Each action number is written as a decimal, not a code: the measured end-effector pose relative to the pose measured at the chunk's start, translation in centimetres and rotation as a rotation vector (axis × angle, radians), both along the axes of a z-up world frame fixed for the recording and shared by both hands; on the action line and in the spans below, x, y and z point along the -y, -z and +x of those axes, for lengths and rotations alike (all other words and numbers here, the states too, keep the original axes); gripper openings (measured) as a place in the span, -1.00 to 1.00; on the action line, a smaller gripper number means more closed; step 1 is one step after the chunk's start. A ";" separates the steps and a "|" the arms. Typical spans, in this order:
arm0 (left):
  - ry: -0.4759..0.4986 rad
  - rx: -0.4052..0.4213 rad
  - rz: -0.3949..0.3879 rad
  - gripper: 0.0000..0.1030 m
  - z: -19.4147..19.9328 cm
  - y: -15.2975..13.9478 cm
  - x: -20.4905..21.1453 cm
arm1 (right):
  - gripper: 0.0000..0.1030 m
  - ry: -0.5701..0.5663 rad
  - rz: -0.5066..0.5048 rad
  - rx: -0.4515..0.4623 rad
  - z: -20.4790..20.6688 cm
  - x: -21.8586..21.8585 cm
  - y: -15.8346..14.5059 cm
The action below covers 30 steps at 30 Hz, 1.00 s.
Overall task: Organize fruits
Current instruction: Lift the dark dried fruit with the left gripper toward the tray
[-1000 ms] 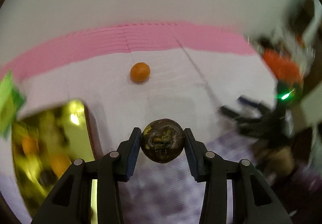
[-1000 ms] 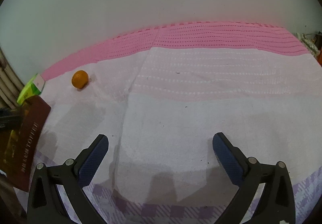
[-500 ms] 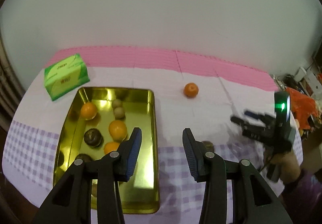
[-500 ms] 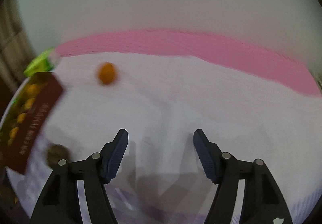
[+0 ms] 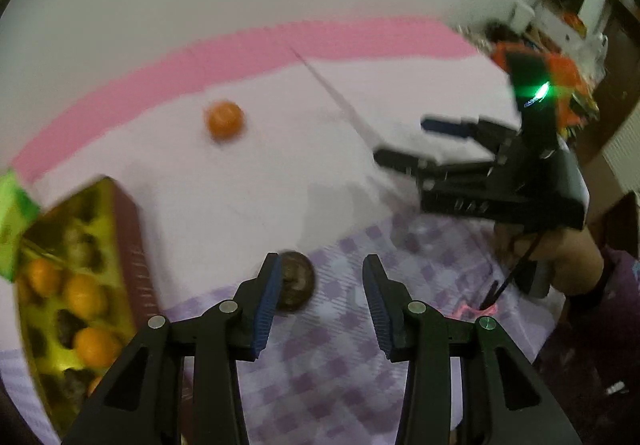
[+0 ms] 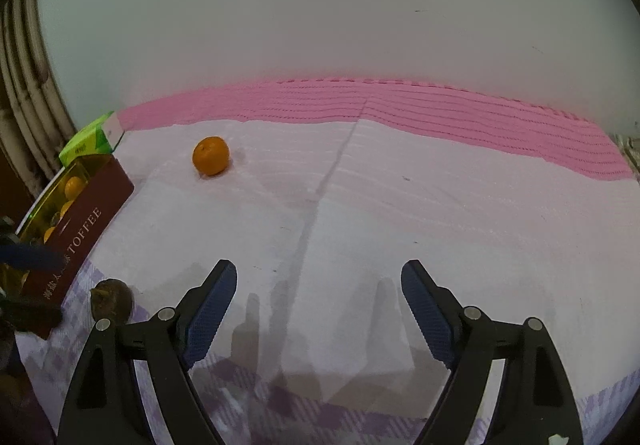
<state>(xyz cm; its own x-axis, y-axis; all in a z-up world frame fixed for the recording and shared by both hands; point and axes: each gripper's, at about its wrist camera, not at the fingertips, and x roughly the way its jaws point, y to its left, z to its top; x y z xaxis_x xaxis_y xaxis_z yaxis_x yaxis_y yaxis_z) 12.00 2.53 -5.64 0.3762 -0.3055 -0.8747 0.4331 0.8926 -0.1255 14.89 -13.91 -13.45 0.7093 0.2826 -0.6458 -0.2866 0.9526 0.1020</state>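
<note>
A round bright-orange tangerine (image 6: 211, 155) sits left of centre on a white cloth (image 6: 440, 229) banded pink along the upper frame and checked lilac at the bottom. At far left, a shiny gold metal tin (image 5: 60, 285) with a maroon side lettered white; above it, a lime-green carton (image 6: 92, 139). A dark brown round fruit (image 5: 296, 281) lies on the checks.

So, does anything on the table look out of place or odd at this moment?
Yes. A dark brown fruit lies on the checked cloth beside the gold tray, not inside with the others. The open left gripper is empty. An orange also sits alone farther back. The right gripper is open and empty.
</note>
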 end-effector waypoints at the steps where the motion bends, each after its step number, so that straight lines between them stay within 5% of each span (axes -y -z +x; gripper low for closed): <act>1: -0.004 -0.013 0.010 -0.17 0.4 0.7 0.3 | 0.61 0.002 0.022 -0.002 0.1 0.4 0.0; 4: 0.014 0.063 0.060 -0.15 0.5 1.3 1.4 | 0.64 0.011 0.054 -0.016 0.4 0.8 0.1; 6: -0.003 0.038 0.097 -0.17 0.9 2.4 1.6 | 0.64 0.016 0.074 -0.029 0.6 1.1 0.2; 10: -0.067 0.063 0.021 -0.17 0.7 1.6 0.5 | 0.69 0.011 0.114 -0.028 0.5 1.7 0.1; 16: -0.107 0.021 0.020 -0.17 1.2 3.2 -1.2 | 0.71 0.021 0.142 -0.054 1.0 2.0 0.4; 25: -0.104 0.078 0.070 -0.17 0.3 4.2 -1.0 | 0.72 0.030 0.158 -0.074 1.3 2.3 0.7; 30: -0.138 0.059 0.015 -0.18 0.2 5.1 -2.1 | 0.75 0.024 0.138 -0.087 1.5 1.9 0.9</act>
